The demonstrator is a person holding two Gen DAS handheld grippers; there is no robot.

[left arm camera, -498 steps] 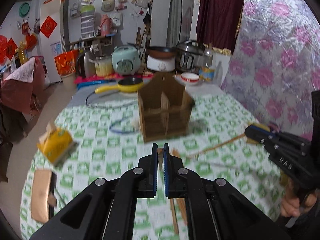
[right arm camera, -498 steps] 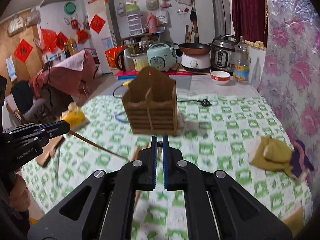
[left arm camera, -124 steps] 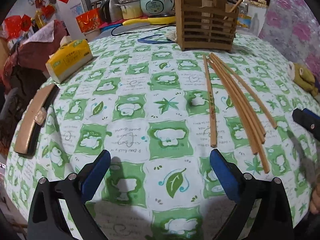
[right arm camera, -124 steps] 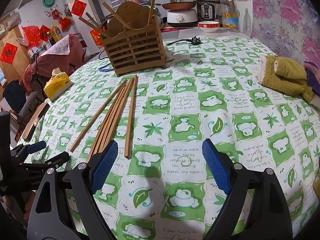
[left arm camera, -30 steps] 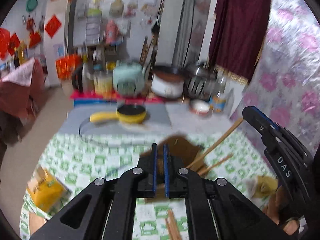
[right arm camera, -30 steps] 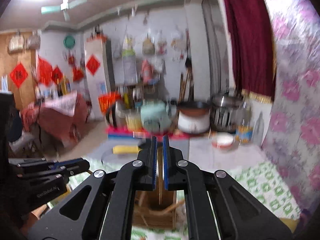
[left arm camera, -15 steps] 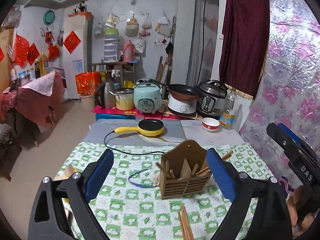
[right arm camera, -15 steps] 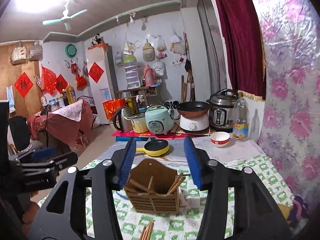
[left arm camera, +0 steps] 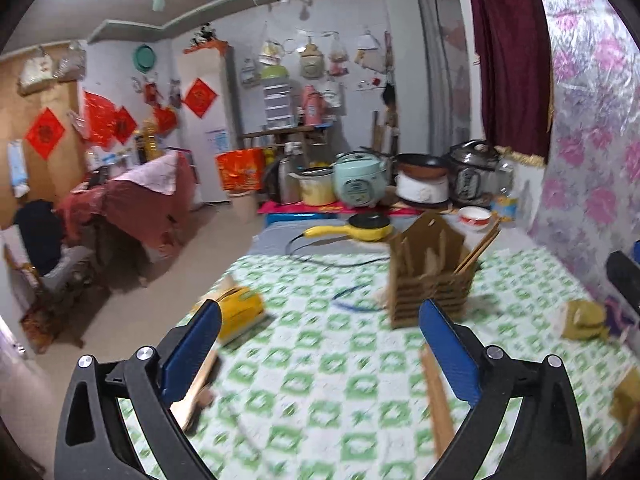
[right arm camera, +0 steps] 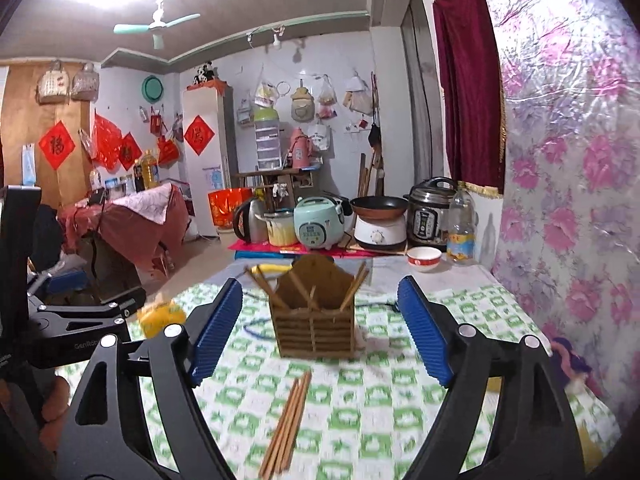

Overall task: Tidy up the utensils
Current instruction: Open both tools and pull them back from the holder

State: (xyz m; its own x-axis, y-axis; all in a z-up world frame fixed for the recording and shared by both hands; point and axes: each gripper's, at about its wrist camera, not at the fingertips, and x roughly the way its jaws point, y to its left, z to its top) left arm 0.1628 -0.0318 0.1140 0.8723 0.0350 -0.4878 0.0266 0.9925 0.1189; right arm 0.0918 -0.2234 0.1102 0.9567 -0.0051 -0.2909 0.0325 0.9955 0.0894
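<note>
A wooden utensil holder (right arm camera: 314,316) stands on the green-and-white tablecloth with several chopsticks leaning in it; it also shows in the left wrist view (left arm camera: 430,276). A bundle of loose chopsticks (right arm camera: 286,428) lies on the cloth in front of it, and shows blurred in the left wrist view (left arm camera: 436,400). My right gripper (right arm camera: 320,328) is open and empty, held above the table facing the holder. My left gripper (left arm camera: 320,344) is open and empty, to the left of the holder.
A yellow tissue pack (left arm camera: 240,312) lies left of the holder, with a wooden board (left arm camera: 196,388) near the table's left edge. A yellow cloth (left arm camera: 582,320) lies at the right. A blue cord (left arm camera: 352,300), a yellow pan (left arm camera: 360,226) and cookers (right arm camera: 384,220) sit behind.
Both grippers were shut a second ago and have opened wide. The left view has swung down and left; the right gripper has dropped a little toward the table.
</note>
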